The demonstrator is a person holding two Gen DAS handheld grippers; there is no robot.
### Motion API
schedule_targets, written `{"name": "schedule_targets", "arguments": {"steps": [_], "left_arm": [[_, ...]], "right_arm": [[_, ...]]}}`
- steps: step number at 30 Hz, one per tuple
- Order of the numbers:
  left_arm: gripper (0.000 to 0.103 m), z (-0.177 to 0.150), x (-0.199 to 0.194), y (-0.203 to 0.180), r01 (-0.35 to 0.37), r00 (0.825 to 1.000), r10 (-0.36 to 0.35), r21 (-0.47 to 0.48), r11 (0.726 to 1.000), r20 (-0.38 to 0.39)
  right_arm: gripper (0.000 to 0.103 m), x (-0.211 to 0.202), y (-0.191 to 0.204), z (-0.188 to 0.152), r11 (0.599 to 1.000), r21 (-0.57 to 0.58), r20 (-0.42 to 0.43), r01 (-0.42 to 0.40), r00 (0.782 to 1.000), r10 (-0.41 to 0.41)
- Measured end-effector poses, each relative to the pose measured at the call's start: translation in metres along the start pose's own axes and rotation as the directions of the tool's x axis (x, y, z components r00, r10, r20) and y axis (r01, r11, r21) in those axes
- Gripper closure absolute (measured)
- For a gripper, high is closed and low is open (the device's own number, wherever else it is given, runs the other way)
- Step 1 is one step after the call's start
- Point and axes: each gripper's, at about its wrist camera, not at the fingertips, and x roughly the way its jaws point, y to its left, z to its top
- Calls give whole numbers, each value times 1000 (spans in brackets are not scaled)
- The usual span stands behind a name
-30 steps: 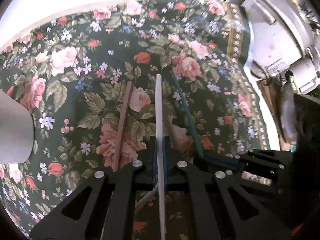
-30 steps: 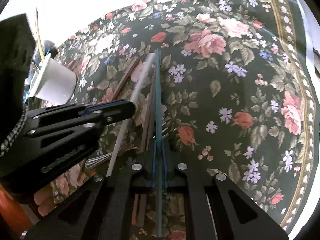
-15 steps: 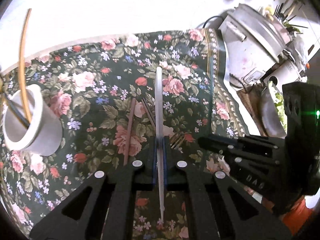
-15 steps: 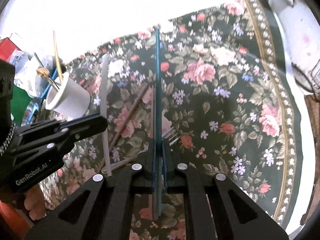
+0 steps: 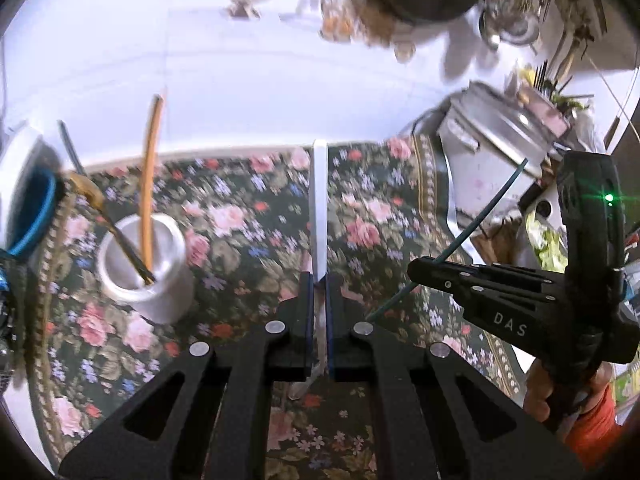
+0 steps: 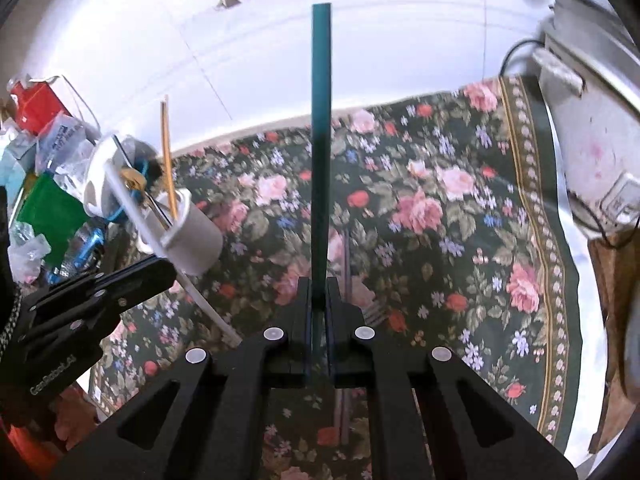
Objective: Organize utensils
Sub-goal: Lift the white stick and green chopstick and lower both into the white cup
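My left gripper (image 5: 318, 280) is shut on a white chopstick (image 5: 320, 208) that points away over the floral cloth. My right gripper (image 6: 319, 284) is shut on a teal chopstick (image 6: 321, 128), held up above the cloth; it also shows in the left wrist view (image 5: 480, 220). A white cup (image 5: 144, 264) stands to the left, with an orange chopstick (image 5: 149, 184) and a gold-ended utensil inside. In the right wrist view the cup (image 6: 192, 236) sits left of centre, and the white chopstick (image 6: 132, 212) crosses in front of it. A fork (image 6: 372, 312) and brown chopsticks (image 6: 346, 264) lie on the cloth below.
A metal rice cooker (image 5: 496, 152) stands at the cloth's right edge. Clutter of bags and a blue-rimmed item (image 6: 48, 184) lies left of the cup. A white wall rises behind, with hanging kitchenware (image 5: 508, 20) above.
Both grippers have lifted their chopsticks off the cloth and tilted upward, so more wall shows. The cup now appears nearer the left gripper.
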Motion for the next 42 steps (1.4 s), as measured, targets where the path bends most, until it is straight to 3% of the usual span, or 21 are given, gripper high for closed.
{"name": "schedule_targets", "arguments": {"steps": [10, 25, 32, 42], "left_arm": [[100, 32, -52, 25, -46, 989, 51, -39, 998, 141], [100, 69, -114, 81, -132, 946, 149, -80, 988, 289], [100, 68, -112, 115, -146, 943, 173, -113, 983, 285], [100, 53, -58, 159, -143, 971, 168, -151, 978, 167]], "right_arm": [[98, -24, 38, 34, 998, -63, 109, -28, 993, 35], [98, -35, 107, 81, 980, -169, 212, -103, 968, 138], [98, -17, 138, 89, 969, -209, 191, -132, 966, 173], [98, 52, 157, 83, 971, -209, 45, -118, 990, 130]]}}
